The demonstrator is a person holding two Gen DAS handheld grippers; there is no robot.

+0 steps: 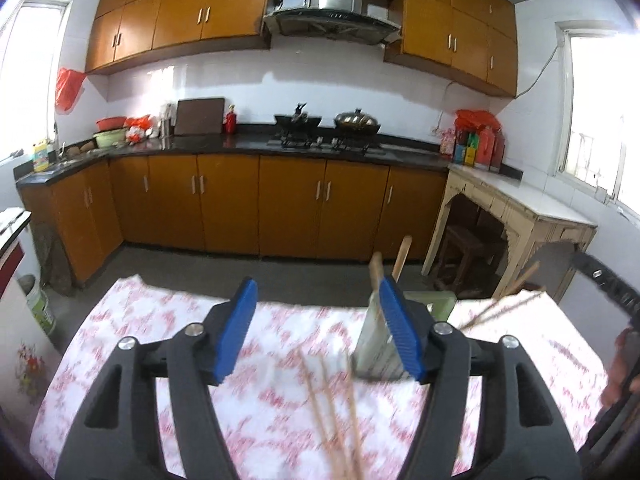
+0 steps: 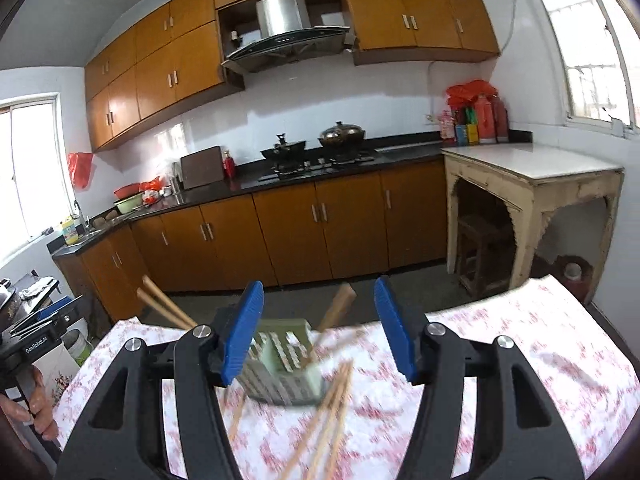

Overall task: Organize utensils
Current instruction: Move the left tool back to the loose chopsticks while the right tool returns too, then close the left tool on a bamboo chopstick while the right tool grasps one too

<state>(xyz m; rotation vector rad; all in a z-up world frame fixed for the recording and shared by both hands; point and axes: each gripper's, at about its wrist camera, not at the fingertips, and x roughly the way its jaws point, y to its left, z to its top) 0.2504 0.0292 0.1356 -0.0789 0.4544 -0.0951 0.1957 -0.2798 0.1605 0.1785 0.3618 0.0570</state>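
Both the left gripper (image 1: 320, 330) and right gripper (image 2: 320, 330) stood released, empty. Chopsticks (image 2: 328, 412) lay loose mid-table before the green holder (image 2: 288, 344) at the far edge; better to pinch 1 pair squarely.

I'm working in a home kitchen: a gas stove (image 2: 320, 162) carrying two woks, range hood (image 2: 286, 36) above it, orange cabinets (image 2: 292, 228) below.

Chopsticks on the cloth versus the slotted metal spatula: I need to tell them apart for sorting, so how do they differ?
The chopsticks are thin, pale brown sticks; the spatula is a broad, grey, slotted blade. The chopsticks are several and loose; the spatula is single, with a wooden handle. Both lie on the floral tablecloth, ungripped.
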